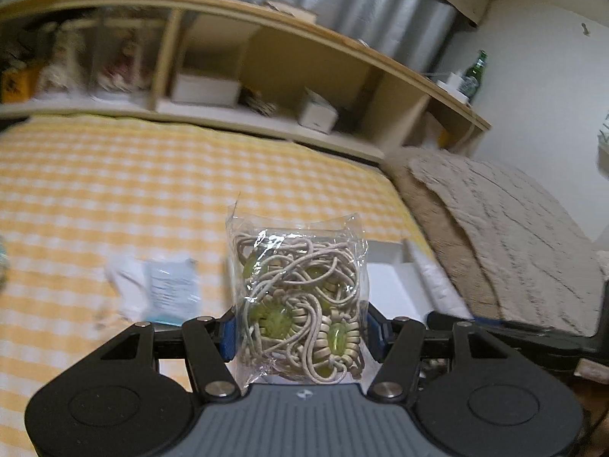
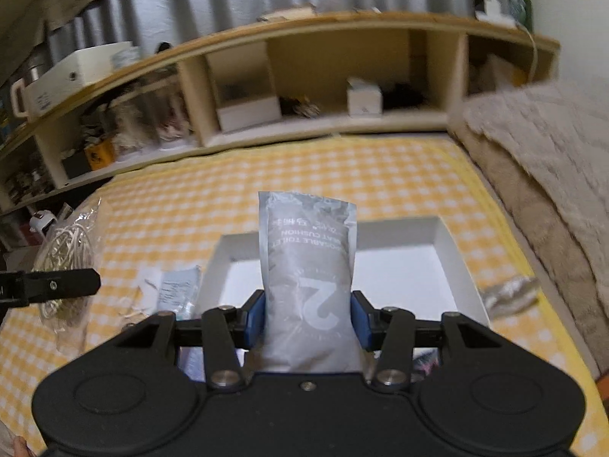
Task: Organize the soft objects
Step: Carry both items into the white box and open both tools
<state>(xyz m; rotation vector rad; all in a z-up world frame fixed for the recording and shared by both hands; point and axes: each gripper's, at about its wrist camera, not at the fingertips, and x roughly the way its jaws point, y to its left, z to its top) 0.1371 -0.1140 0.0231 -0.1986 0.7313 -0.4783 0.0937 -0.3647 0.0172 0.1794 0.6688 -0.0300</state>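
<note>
White tray on the bed: floor bare, open from above. Beige blanket banks up along the right edge. Flat packet lies left of the tray. Shelf unit closes off the bed's far side.

The grey pouch reads a large "2" and, probably, "TOILET SEAT CUSHION" (upside down, partly blurred).

Tray: shallow white cardboard tray on yellow-checked bedspread, near its right edge.
Packets: crumpled white paper packets, probably two, just left of tray.
Blanket: beige fuzzy blanket along bedspread's right edge.
</note>
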